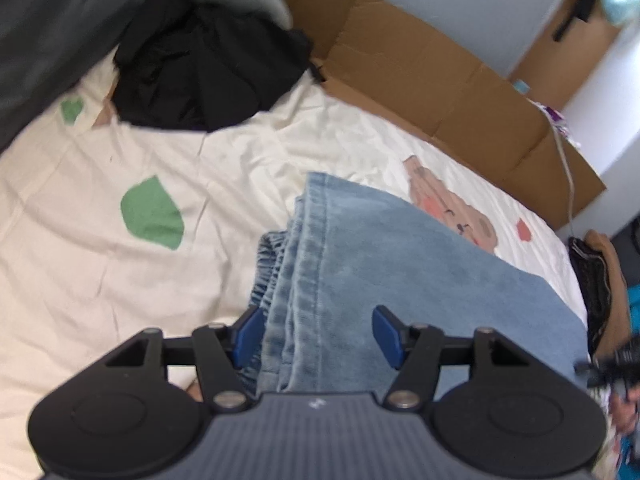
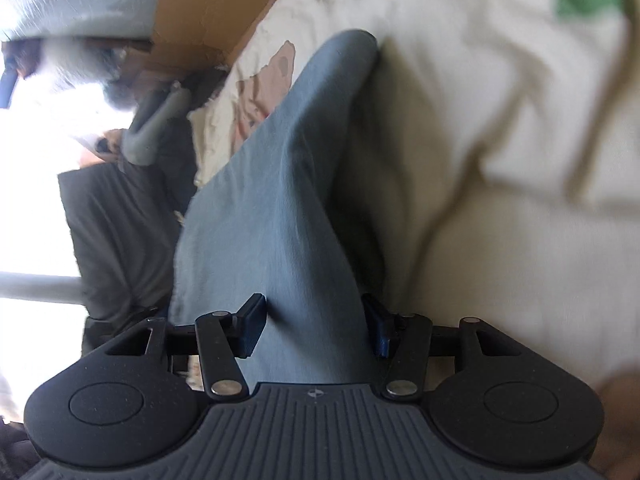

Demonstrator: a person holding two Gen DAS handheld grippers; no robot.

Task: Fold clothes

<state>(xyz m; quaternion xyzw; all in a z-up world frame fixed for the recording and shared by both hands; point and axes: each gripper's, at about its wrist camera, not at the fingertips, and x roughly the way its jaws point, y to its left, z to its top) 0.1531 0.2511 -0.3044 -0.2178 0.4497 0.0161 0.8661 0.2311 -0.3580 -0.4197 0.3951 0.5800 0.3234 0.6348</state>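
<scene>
1. Left wrist view: left gripper (image 1: pixel 319 336) hovers with jaws spread wide over the jeans (image 1: pixel 380 256); blue pads sit either side of the hem stack, pinching nothing.
2. Jeans lie on the bed (image 1: pixel 80 260), folded into layers. Stitched hems stack over a gathered elastic waistband at the near-left edge, likely because the legs were brought up to the waist.
3. Denim is light blue, thick, with raised seams; it looks stiff enough to hold a crease.
4. Bed sheet is cream, wrinkled and soft, printed with green leaf shapes and a bear (image 1: pixel 452 208).
5. Black clothes (image 1: pixel 208 76) are heaped at the far end, probably awaiting folding. Flattened cardboard (image 1: pixel 440 84) lines the far bed edge.
6. Right wrist view: right gripper (image 2: pixel 314 330) also has jaws spread, denim passing between the pads without being clamped.
7. Jeans (image 2: pixel 280 208) look darker here and smooth, rising as a rounded fold ridge off the sheet.
8. Judgement: fold looks mostly done; both grippers seem placed to release or smooth it.
</scene>
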